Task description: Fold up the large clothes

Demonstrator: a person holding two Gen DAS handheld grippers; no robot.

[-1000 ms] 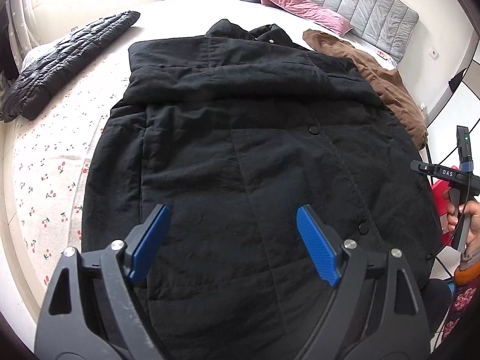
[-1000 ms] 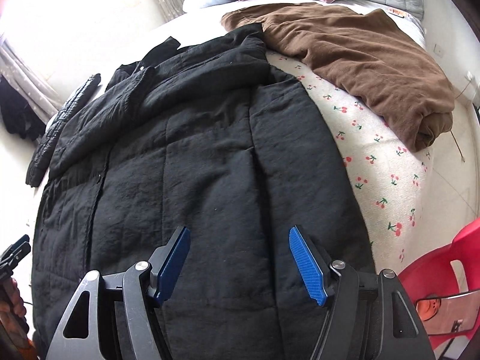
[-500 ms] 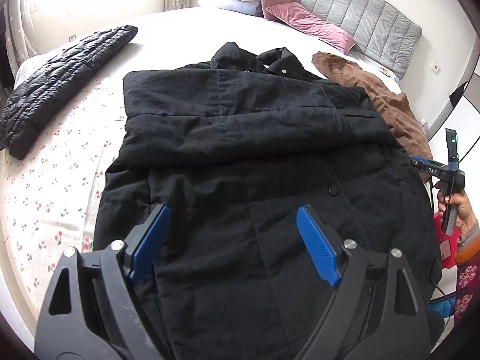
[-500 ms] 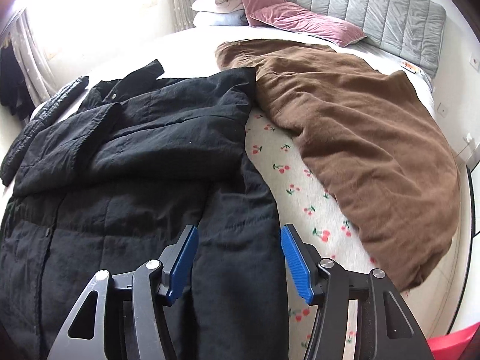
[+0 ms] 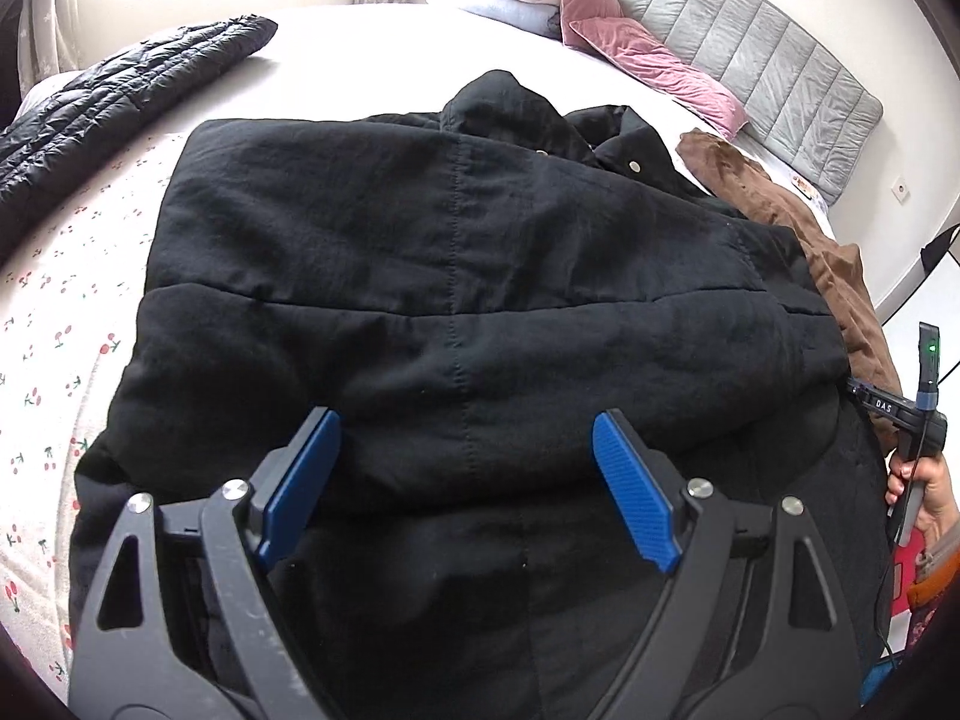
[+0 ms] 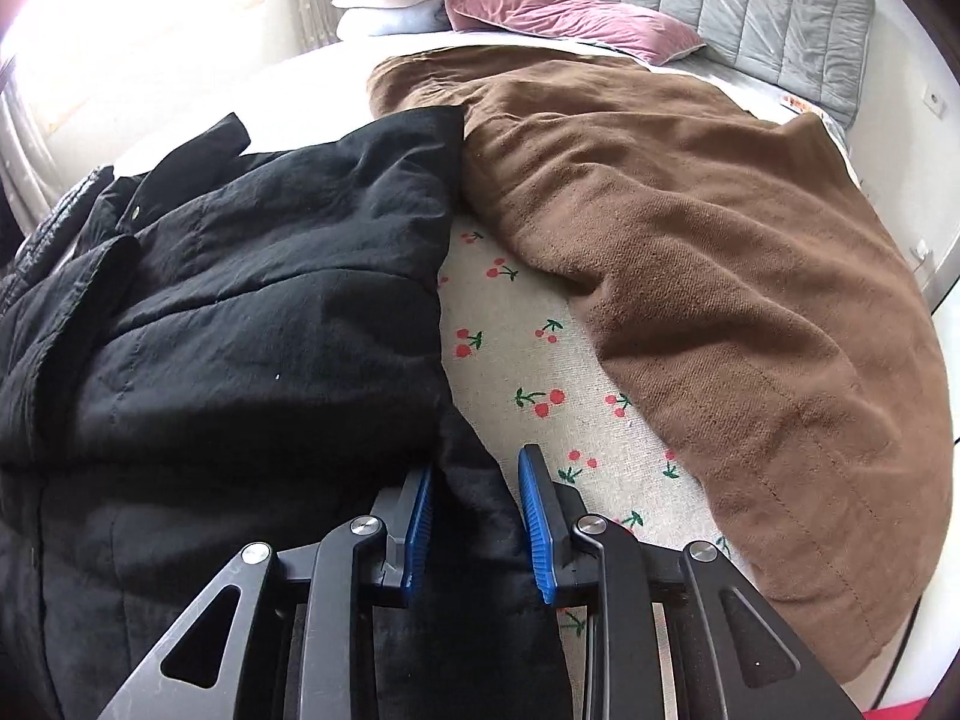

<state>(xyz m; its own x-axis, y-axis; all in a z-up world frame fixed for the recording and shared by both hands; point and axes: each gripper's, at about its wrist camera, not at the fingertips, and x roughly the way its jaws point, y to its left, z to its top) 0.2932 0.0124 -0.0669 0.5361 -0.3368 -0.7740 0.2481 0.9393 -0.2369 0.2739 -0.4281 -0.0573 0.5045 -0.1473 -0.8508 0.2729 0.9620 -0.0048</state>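
A large black padded coat (image 5: 456,300) lies spread on the bed, its sleeve folded across the chest and its collar toward the headboard. My left gripper (image 5: 462,420) hangs open just above the coat's middle, with nothing between its blue pads (image 5: 300,480). In the right wrist view the same black coat (image 6: 240,330) fills the left half. My right gripper (image 6: 477,462) straddles the coat's right edge. Its jaws are closing, with the black fabric between the pads (image 6: 531,516), but no pinch shows.
A brown garment (image 6: 690,276) lies close to the right of the coat, with a strip of cherry-print sheet (image 6: 510,348) between them. A black quilted jacket (image 5: 120,102) lies far left. Pink pillows (image 6: 540,6) and a grey headboard (image 5: 750,60) are at the back. A person's hand (image 5: 924,486) holds the other gripper's handle.
Both views have slid up the coat toward its collar. The right gripper has shifted to the coat's right edge and its jaws have narrowed around it. The left gripper's jaws stay wide.
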